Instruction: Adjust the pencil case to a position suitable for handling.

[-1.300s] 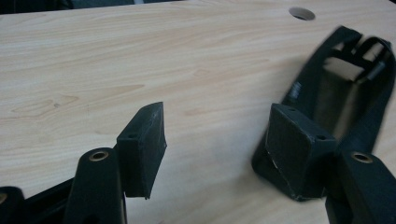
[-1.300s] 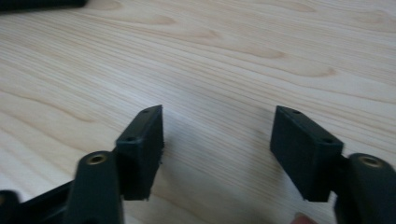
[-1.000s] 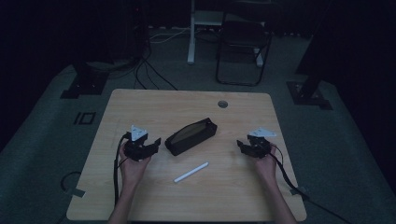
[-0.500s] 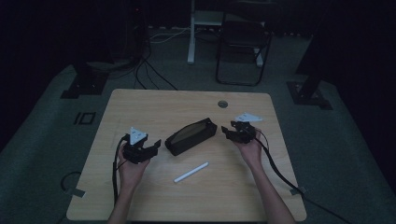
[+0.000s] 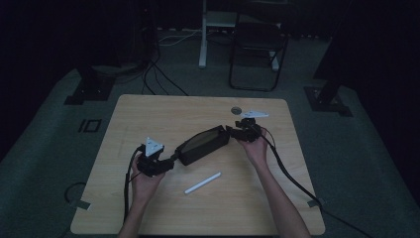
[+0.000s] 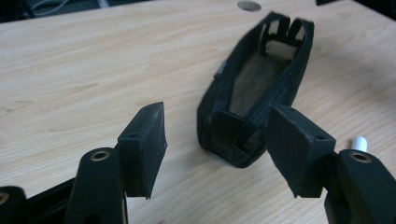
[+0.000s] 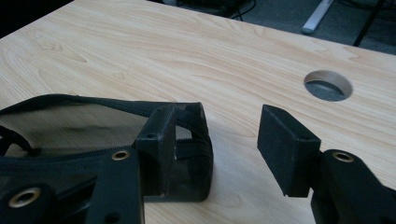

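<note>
High view dim: both jaws wide at black pouch [image 5: 203, 145] ends (white stick's [image 5: 202, 183] detail unclear).

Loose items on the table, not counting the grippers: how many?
2. A black pouch lies open mid-table between the left gripper and right gripper; a white pen lies nearer the person. Nothing seems hidden.

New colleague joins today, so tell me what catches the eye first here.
A black pouch lies unzipped mid-table, with the left gripper and right gripper open at its two ends. A white marker lies on the wooden table just in front of it.
</note>
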Motion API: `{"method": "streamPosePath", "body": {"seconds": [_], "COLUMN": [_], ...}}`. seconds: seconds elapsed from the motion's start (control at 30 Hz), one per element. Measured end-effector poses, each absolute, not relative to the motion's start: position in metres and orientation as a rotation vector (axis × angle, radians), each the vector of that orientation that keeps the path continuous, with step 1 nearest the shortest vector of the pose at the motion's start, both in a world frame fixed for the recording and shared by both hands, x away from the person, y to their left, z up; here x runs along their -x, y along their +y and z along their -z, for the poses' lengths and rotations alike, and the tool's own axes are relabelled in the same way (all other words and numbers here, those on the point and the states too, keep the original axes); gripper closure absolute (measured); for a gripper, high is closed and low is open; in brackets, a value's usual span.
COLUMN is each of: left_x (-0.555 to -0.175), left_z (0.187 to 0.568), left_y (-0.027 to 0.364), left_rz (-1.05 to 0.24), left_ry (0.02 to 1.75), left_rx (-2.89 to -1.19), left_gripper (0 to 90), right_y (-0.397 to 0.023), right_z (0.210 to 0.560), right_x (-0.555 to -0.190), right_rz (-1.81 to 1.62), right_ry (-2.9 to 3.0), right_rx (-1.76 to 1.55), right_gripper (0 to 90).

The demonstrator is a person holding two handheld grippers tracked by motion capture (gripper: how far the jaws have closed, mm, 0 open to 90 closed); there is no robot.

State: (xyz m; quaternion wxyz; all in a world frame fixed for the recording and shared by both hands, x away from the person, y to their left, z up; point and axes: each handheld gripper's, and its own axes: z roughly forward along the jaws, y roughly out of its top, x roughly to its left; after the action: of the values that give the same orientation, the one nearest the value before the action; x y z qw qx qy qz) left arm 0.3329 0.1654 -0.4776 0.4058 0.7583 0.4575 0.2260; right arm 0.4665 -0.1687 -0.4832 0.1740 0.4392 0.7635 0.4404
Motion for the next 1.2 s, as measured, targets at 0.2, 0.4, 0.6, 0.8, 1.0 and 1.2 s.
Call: {"method": "streamPosePath", "body": {"seconds": [0.2, 0.4, 0.6, 0.8, 1.0, 1.2], "left_x": [-0.336, -0.341, -0.344, -0.340, -0.331, -0.321], "left_z": [0.482, 0.487, 0.492, 0.491, 0.489, 0.487], "left_y": [0.159, 0.159, 0.157, 0.153, 0.150, 0.147], "left_rz": [-0.565, -0.554, -0.539, -0.529, -0.507, -0.496], "left_ry": [1.147, 1.160, 1.149, 1.119, 1.087, 1.070], "left_rx": [-1.941, -1.955, -2.001, -2.038, -2.050, -2.069], "left_gripper": [40.0, 46.3, 53.8, 59.0, 62.3, 63.4], "right_y": [-0.160, -0.154, -0.154, -0.158, -0.167, -0.172], "right_z": [0.488, 0.494, 0.502, 0.502, 0.501, 0.502], "right_x": [-0.475, -0.482, -0.483, -0.473, -0.457, -0.446], "right_rz": [-1.274, -1.244, -1.271, -1.277, -1.255, -1.257], "right_ry": [2.177, 2.214, 2.258, 2.292, 2.319, 2.335], "right_rx": [-1.290, -1.307, -1.340, -1.328, -1.291, -1.279], "right_gripper": [47.2, 49.5, 52.0, 51.7, 51.2, 50.8]}}
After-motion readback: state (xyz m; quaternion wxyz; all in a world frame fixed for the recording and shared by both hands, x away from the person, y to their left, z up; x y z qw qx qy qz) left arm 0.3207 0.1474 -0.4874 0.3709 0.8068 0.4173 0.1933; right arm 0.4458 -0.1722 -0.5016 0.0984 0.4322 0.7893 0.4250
